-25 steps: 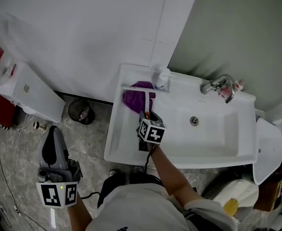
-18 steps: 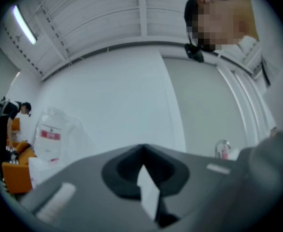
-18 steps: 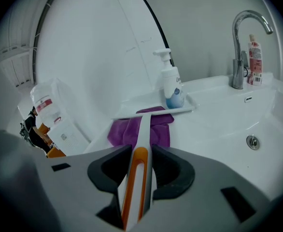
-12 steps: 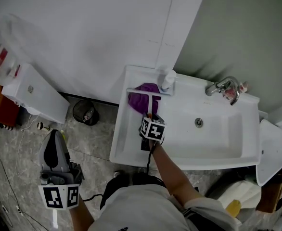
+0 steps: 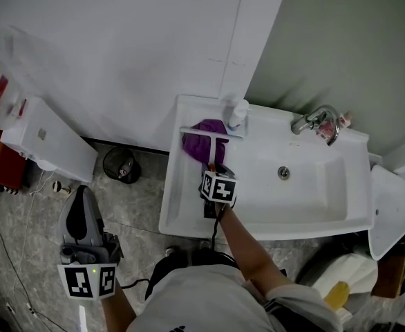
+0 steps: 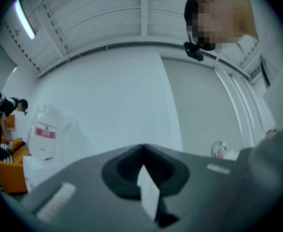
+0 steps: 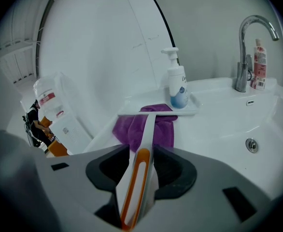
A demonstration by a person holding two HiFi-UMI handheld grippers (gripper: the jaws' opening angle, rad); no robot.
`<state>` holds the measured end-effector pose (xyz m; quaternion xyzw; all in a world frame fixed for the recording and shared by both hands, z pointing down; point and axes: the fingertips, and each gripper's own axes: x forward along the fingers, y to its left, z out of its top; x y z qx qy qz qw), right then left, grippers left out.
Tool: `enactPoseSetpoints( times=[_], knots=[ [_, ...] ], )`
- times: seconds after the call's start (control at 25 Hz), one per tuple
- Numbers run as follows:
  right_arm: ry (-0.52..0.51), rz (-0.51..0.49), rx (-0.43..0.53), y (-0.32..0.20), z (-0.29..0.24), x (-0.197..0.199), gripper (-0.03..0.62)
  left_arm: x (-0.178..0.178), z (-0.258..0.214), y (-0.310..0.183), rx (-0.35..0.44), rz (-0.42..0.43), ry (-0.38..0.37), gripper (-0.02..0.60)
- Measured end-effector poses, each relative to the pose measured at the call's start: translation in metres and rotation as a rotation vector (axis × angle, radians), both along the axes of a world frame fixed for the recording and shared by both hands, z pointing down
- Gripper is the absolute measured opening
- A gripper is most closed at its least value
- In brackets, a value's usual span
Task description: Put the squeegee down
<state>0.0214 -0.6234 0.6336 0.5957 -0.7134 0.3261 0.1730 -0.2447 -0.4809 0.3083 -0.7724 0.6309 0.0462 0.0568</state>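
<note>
The squeegee is white with an orange inlay in its handle. Its blade lies across a purple cloth on the sink's left ledge. My right gripper points down along the handle. Its jaws are opening, and the handle still lies loosely between them. My left gripper hangs low over the floor, left of the sink. It holds nothing, and its jaws meet.
A soap pump bottle stands just behind the blade, and the chrome faucet is at the basin's far right. On the floor left of the sink are a small black bin and a white box.
The head view has shifted slightly. The right gripper and squeegee stay over the cloth on the sink's left ledge. The left gripper has not moved.
</note>
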Motion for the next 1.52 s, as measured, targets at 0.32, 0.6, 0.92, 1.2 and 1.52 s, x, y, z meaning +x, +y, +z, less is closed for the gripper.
enactPoseSetpoints(
  times=[0.32,0.6,0.92,1.2,1.52],
  knots=[
    [0.023,-0.001,0.079,0.022,-0.028,0.006,0.135,0.012,0.0,-0.004,0.012,0.085,0.012,0.007],
    [0.08,-0.02,0.193,0.054,-0.07,0.016,0.002,0.037,-0.001,-0.009,0.021,0.199,0.014,0.006],
    [0.145,0.006,0.344,0.092,-0.124,0.029,0.002,0.057,-0.004,-0.002,0.041,0.307,0.025,0.008],
    [0.16,0.066,0.462,0.127,-0.175,0.035,0.002,0.066,-0.006,0.01,0.054,0.385,0.036,0.006],
    [0.211,0.096,0.567,0.163,-0.223,0.031,0.002,0.069,-0.012,0.024,0.063,0.441,0.042,0.006]
  ],
)
